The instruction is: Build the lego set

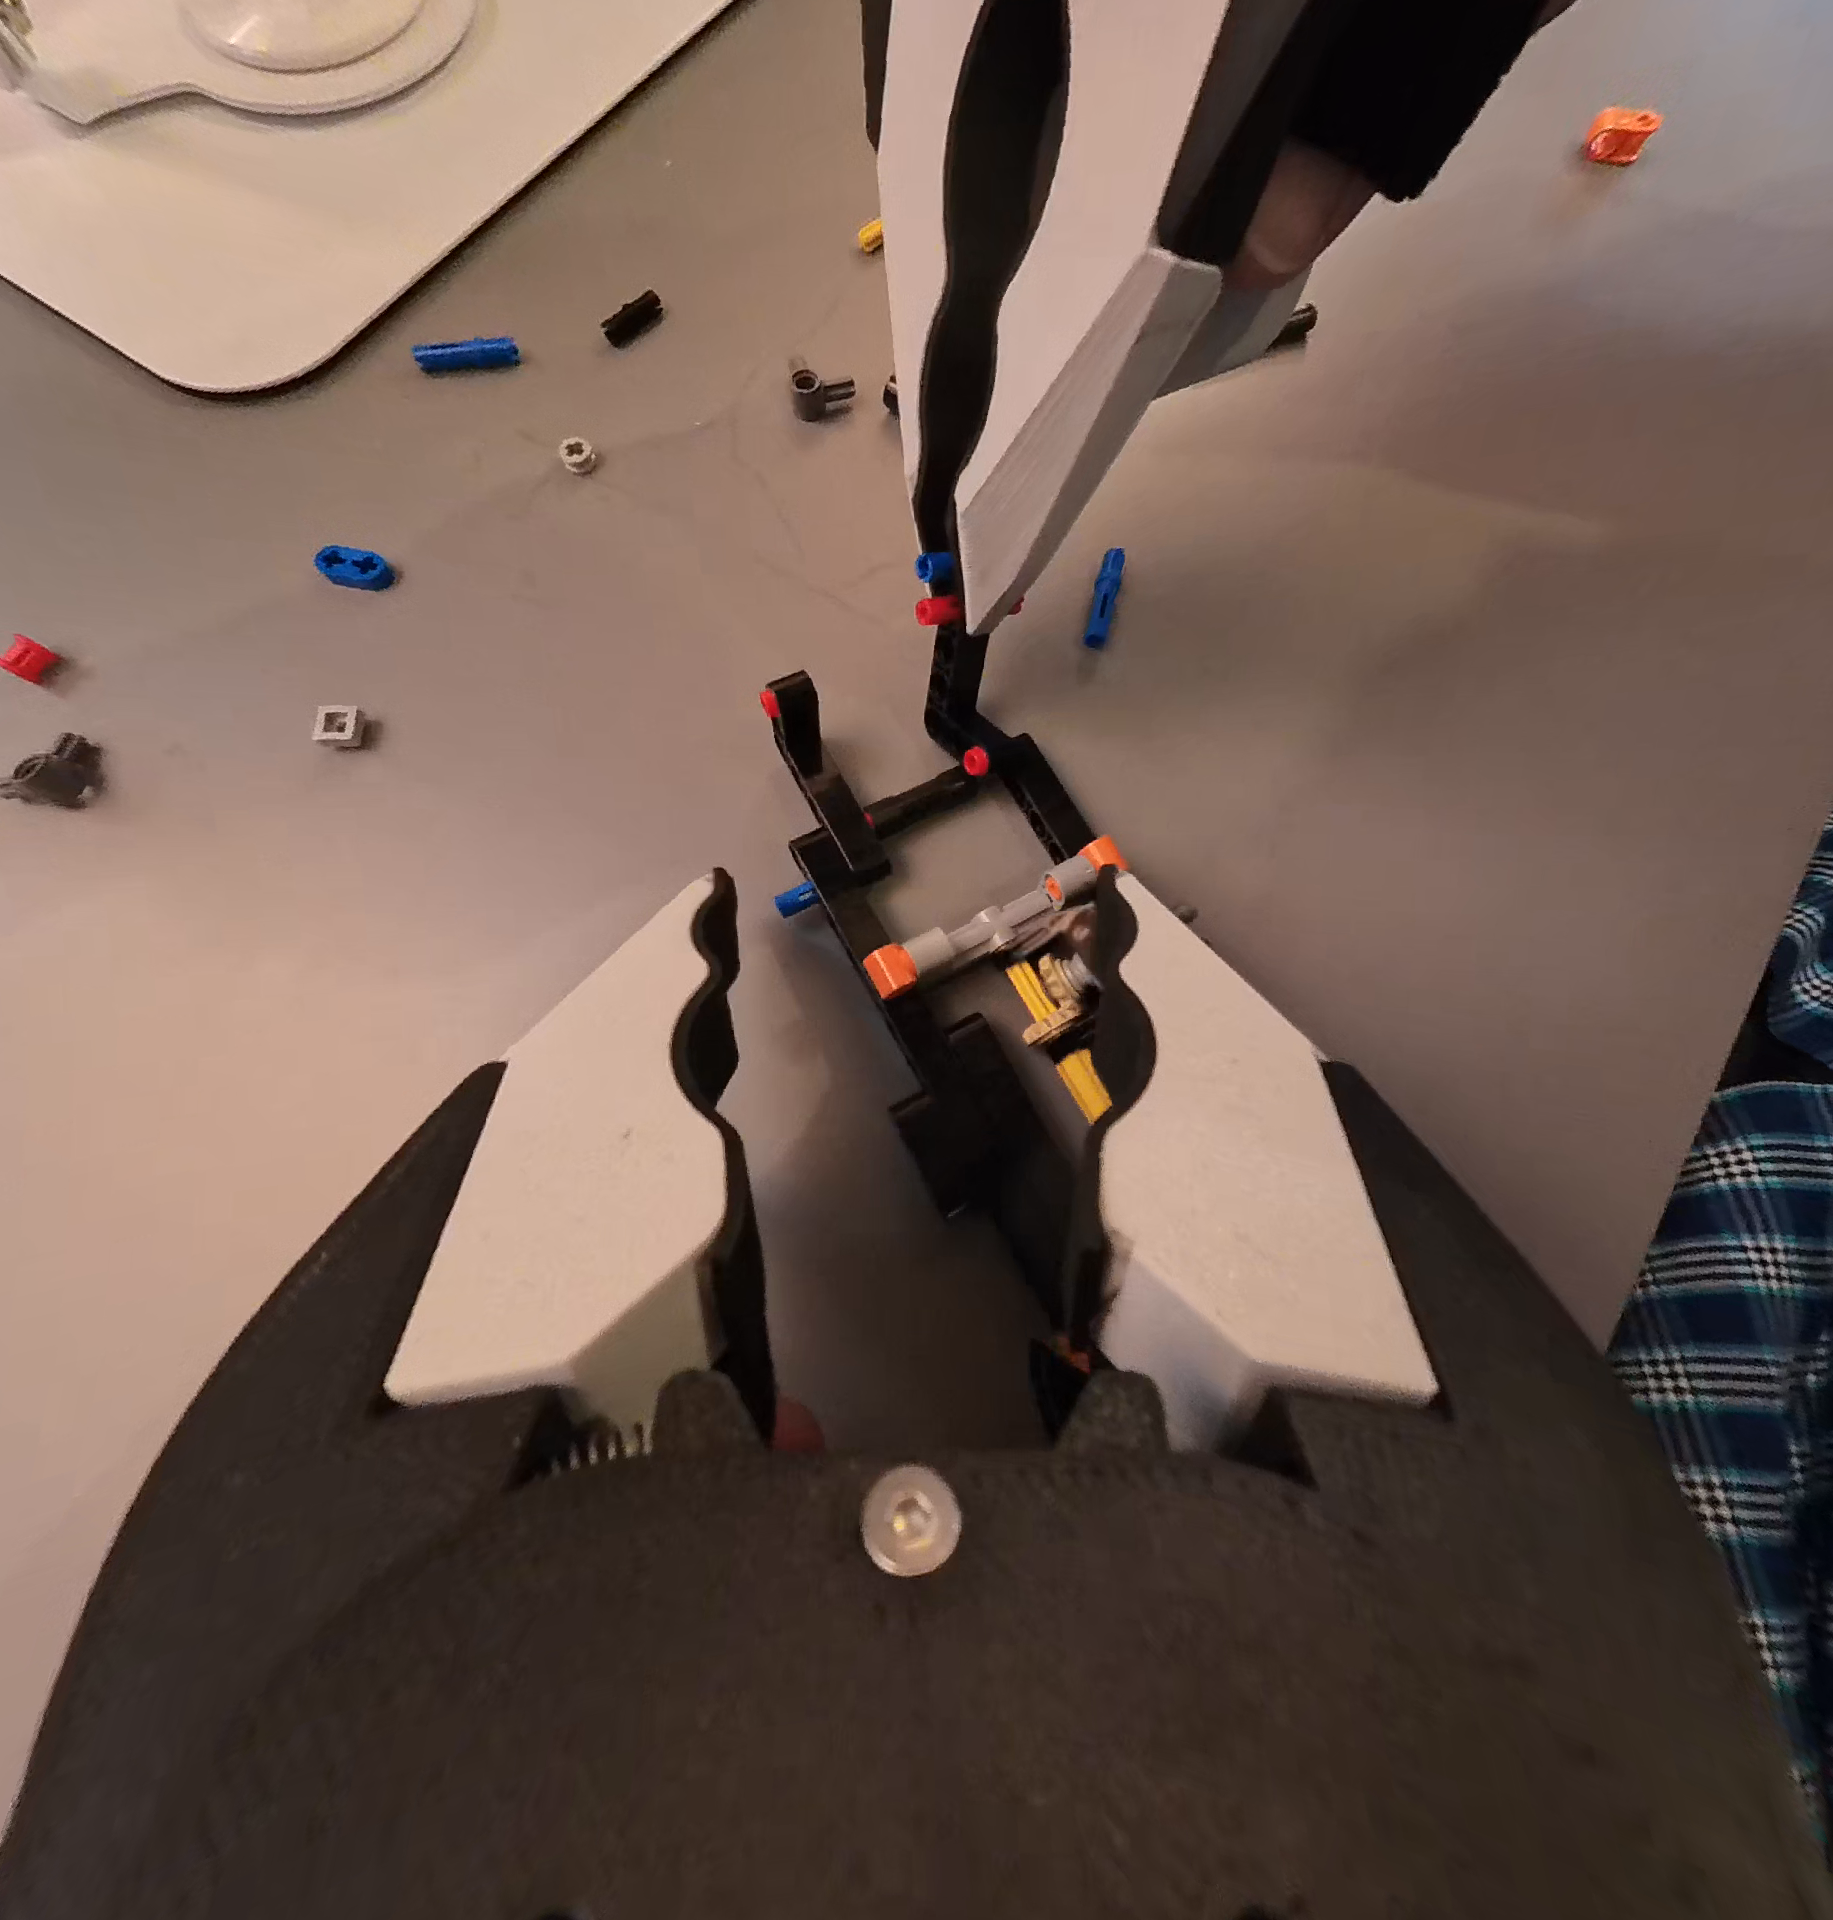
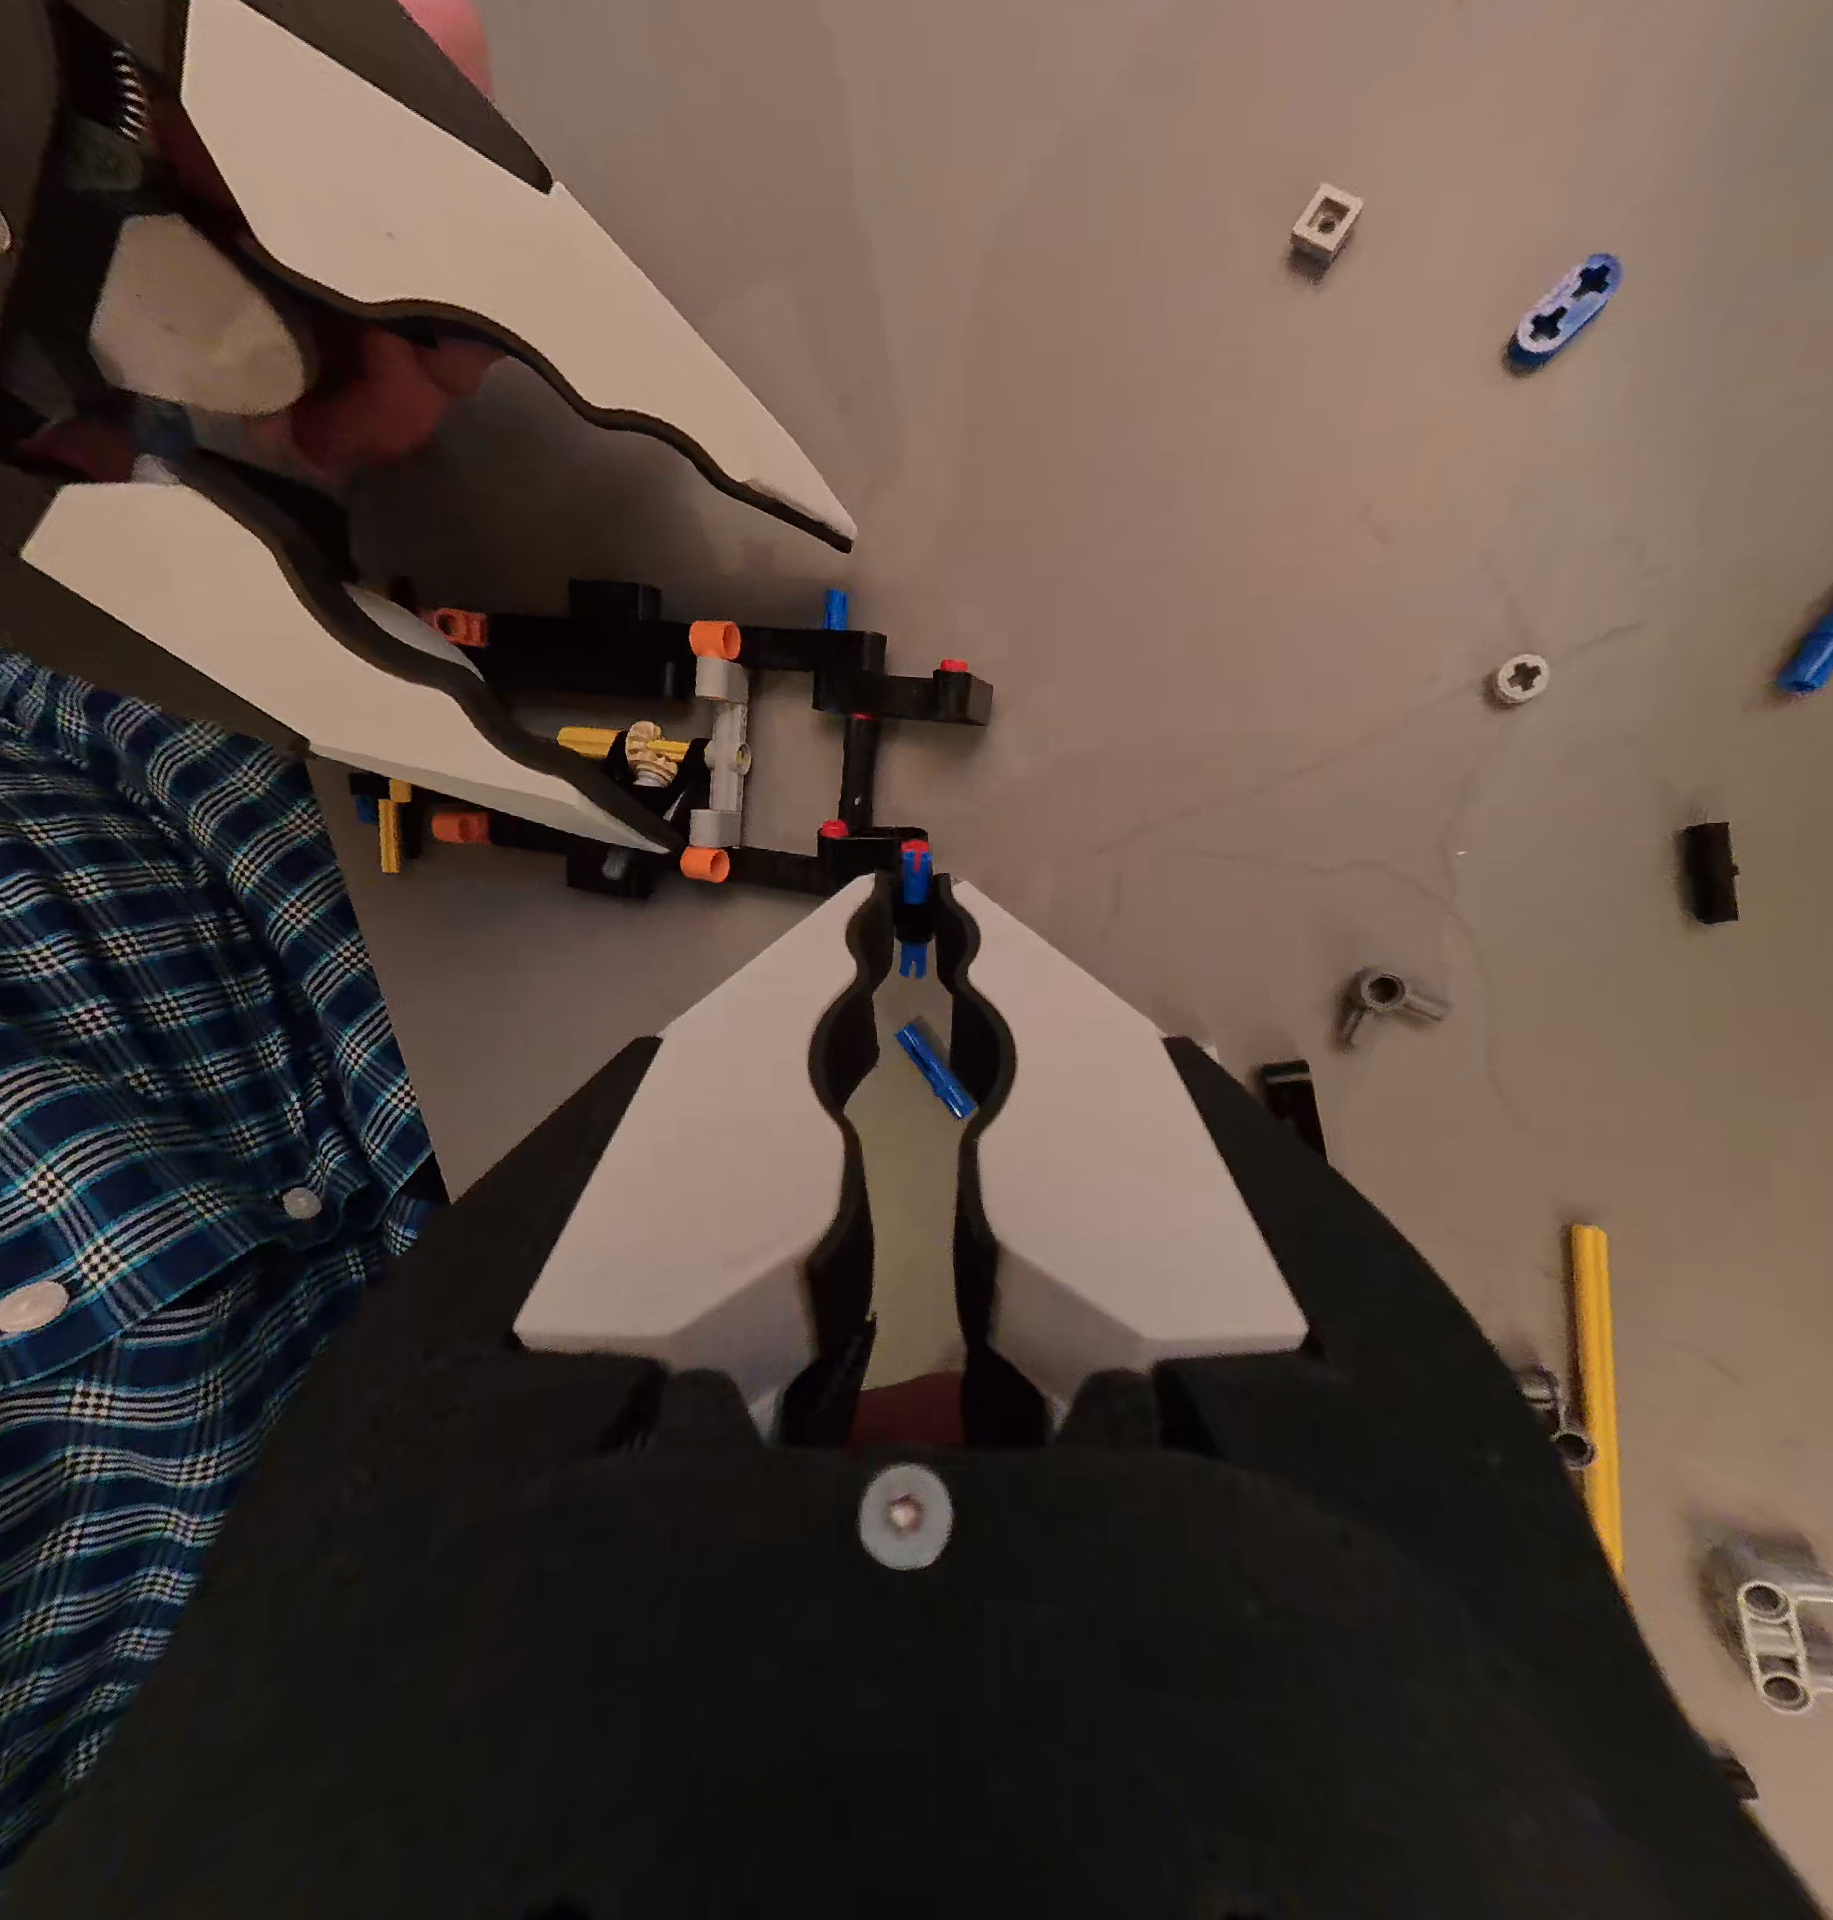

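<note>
A black Lego frame with orange bushes, a grey cross axle and a yellow axle lies on the grey table; it also shows in the right wrist view. My left gripper is open and straddles the frame's near end, its right finger against the yellow axle. In the right wrist view it reaches in from the upper left. My right gripper is shut on a blue pin at the frame's raised black arm. From the left wrist it comes down from above.
Loose parts lie around: a blue pin, a blue link, a grey square piece, a red bush, a yellow axle, a grey connector. A white board lies far left. A plaid sleeve is close by.
</note>
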Demonstrator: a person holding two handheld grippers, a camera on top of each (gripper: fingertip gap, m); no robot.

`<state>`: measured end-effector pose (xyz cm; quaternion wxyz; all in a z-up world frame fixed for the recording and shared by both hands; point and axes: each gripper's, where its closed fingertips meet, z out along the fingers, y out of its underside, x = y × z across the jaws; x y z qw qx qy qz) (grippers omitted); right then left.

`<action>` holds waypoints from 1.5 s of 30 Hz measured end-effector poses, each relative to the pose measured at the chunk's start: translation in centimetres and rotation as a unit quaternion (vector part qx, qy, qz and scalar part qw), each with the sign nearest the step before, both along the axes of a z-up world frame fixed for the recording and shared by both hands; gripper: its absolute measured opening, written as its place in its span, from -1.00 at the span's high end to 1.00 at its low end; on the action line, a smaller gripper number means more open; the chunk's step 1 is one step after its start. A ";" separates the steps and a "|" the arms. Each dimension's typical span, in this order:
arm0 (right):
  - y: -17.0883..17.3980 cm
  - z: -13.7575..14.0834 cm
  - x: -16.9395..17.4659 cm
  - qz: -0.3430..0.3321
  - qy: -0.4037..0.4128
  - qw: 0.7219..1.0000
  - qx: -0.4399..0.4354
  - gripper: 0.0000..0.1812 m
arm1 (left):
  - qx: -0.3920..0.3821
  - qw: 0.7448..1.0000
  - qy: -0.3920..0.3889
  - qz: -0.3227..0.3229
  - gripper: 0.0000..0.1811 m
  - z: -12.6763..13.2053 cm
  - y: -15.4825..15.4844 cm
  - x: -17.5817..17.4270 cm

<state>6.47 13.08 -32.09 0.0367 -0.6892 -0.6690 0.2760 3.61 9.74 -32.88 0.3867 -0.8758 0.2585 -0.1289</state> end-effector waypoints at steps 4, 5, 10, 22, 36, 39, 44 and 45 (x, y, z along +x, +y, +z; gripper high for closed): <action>0.0 0.0 0.0 0.003 -0.002 1.000 0.003 0.95 | -0.009 1.000 -0.021 -0.007 0.31 0.3 -0.1 -0.2; 0.0 0.0 0.0 0.004 -0.002 1.000 0.004 0.95 | -0.011 0.999 -0.029 -0.008 0.32 0.5 -0.1 -0.3; -0.1 0.0 0.1 0.011 -0.002 1.000 0.010 0.95 | -0.012 0.999 -0.046 0.005 0.48 1.1 0.5 -1.2; -0.3 0.1 0.0 0.021 -0.006 1.000 0.016 0.95 | -0.039 0.999 0.030 -0.005 0.74 -0.8 1.0 -1.4; 2.1 0.0 0.4 0.041 -0.017 0.992 0.120 0.95 | -0.035 0.999 0.040 -0.003 0.80 -0.9 1.1 -1.8; 2.2 -0.4 0.9 0.044 -0.021 0.990 0.133 0.89 | -0.036 0.999 0.038 -0.003 0.79 -0.9 1.0 -1.8; 2.1 -0.4 1.7 0.046 -0.012 0.990 0.132 0.81 | -0.038 0.999 0.033 -0.005 0.76 -0.8 0.9 -1.8; 2.3 -0.2 1.9 0.043 -0.011 0.989 0.142 0.79 | -0.038 0.999 0.033 -0.006 0.76 -0.8 0.9 -1.8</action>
